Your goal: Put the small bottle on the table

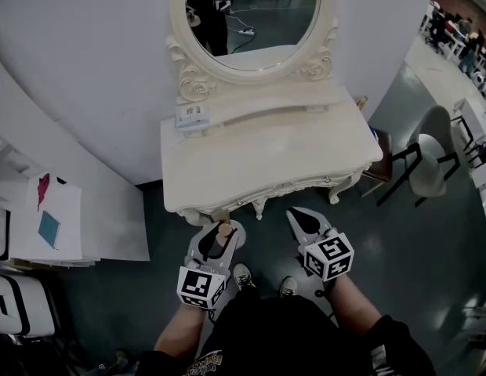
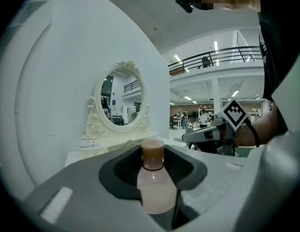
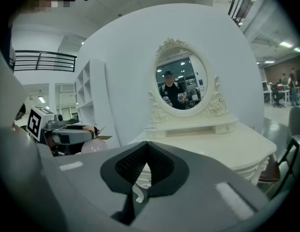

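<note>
A small pale pink bottle (image 2: 154, 190) with a brown cap stands upright between the jaws of my left gripper (image 2: 155, 178), which is shut on it. In the head view the bottle (image 1: 223, 232) and left gripper (image 1: 218, 238) sit just short of the front edge of the cream dressing table (image 1: 259, 151). My right gripper (image 1: 306, 222) hovers beside it on the right, jaws shut with nothing between them. The right gripper view shows its closed jaws (image 3: 146, 170) pointing at the table (image 3: 213, 144), with the bottle (image 3: 94, 146) at the left.
An oval mirror (image 1: 252, 14) in a carved frame rises at the back of the table, with a small white box (image 1: 192, 116) on the shelf below it. A chair (image 1: 427, 163) stands to the right. White shelving (image 1: 39, 218) is at the left.
</note>
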The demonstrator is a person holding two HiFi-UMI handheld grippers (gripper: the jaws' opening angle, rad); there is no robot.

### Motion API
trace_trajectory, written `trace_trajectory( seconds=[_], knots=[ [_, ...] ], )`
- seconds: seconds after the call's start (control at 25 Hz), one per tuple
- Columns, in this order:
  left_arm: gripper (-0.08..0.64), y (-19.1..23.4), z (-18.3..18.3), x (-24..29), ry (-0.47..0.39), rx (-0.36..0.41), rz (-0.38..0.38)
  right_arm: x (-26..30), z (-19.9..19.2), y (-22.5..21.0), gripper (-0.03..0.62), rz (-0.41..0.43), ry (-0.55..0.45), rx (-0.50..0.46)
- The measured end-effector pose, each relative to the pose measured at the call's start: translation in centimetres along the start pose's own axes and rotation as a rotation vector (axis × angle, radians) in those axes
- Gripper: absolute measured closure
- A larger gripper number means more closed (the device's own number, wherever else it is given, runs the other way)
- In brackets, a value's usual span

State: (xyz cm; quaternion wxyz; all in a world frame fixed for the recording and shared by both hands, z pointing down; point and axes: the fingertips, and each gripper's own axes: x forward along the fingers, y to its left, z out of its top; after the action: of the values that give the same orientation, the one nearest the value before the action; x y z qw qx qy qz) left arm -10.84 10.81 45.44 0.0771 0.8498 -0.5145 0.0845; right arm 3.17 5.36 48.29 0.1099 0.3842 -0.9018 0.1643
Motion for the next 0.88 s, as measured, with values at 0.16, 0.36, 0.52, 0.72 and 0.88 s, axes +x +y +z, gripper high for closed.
trace_trajectory(
  seconds=[0.16,0.36,0.52,0.72,0.88],
  knots=[
    [0.422,1.6,0.0,0.1,-0.005,0.000,-0.015,1.5,0.2,0.5,0.565,-0.015,-0.001,0.004],
    [0.422,3.6,-0.1,0.3,-0.009,-0.001,-0.032,3.3,0.4,1.3,0.565,-0.028,0.007,-0.007],
    [0.422,5.2,-0.2,0.4,-0.007,0.002,-0.054,4.6,0.8,1.8,0.565,-0.051,0.000,-0.002],
    [0.422,6.9,-0.1,0.5,-0.015,0.011,-0.085,6.1,1.4,2.8,0.565,-0.077,-0.011,0.002],
    [0.422,8.1,0.0,0.3,-0.019,0.015,-0.103,7.1,1.7,3.7,0.565,-0.091,-0.017,0.004]
  ],
)
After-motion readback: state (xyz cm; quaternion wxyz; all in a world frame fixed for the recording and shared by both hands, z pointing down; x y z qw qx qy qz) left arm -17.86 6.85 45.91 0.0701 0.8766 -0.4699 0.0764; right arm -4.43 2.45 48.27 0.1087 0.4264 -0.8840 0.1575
